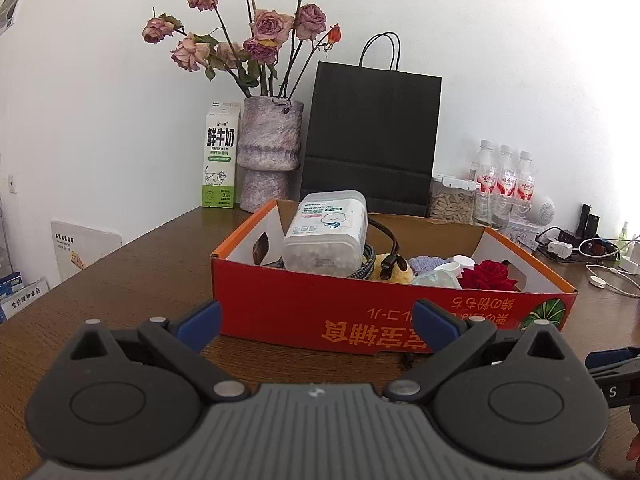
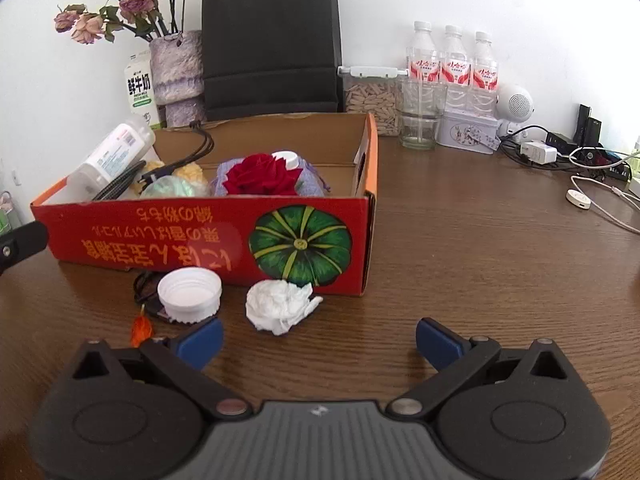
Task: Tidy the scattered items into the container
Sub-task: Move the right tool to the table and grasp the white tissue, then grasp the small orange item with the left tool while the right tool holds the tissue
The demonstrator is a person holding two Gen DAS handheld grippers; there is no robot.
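A red and orange cardboard box (image 1: 304, 312) (image 2: 120, 236) stands on the wooden table. It holds a cotton swab tub (image 1: 326, 232), black cables (image 1: 384, 240), a red rose (image 2: 260, 176) and other small items. On the table in front of the box lie a white lid (image 2: 189, 291), a crumpled white tissue (image 2: 280, 306), a small dark coiled item (image 2: 146, 286) and an orange scrap (image 2: 141, 329). My left gripper (image 1: 316, 326) is open and empty, just short of the box front. My right gripper (image 2: 319, 342) is open and empty, just short of the tissue.
Behind the box stand a vase of dried roses (image 1: 269, 152), a milk carton (image 1: 219, 156), a black paper bag (image 1: 372, 140), water bottles (image 2: 452, 60), a glass (image 2: 420, 120), a seed jar (image 2: 372, 96) and a tin (image 2: 468, 130). Chargers and cables (image 2: 580, 160) lie at the right.
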